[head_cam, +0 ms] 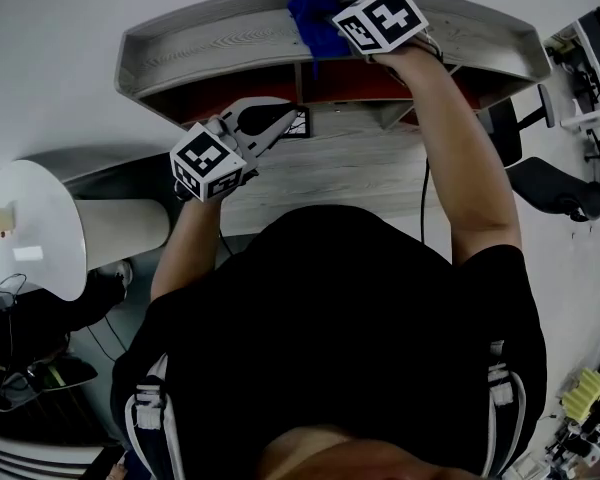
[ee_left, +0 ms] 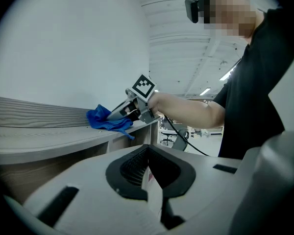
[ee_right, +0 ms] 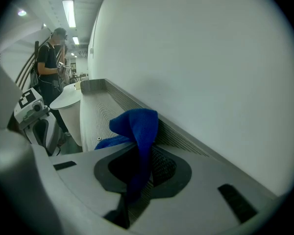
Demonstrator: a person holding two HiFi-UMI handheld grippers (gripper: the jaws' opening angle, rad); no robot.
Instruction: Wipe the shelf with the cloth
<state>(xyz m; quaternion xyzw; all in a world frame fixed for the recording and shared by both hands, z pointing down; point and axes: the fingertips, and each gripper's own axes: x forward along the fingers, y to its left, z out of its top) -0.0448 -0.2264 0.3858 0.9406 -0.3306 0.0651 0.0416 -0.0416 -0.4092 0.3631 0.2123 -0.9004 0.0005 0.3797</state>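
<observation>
Your right gripper [ee_right: 137, 187] pinched the cloth [ee_right: 137, 126] on the shelf [head_cam: 210, 43]; wiping seemed about midway. Your left gripper [ee_left: 149, 180] was closed, empty.

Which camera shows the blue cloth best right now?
The right gripper view: the blue cloth fills the centre, pinched in the right tongs. The left gripper view shows it small on the shelf; the head view shows only a partly covered patch.

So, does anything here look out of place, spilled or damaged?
Nothing stands out. The blue cloth is bunched in the right gripper and lies on the shelf, which shows no spill or damage. The left gripper is shut and empty.
</observation>
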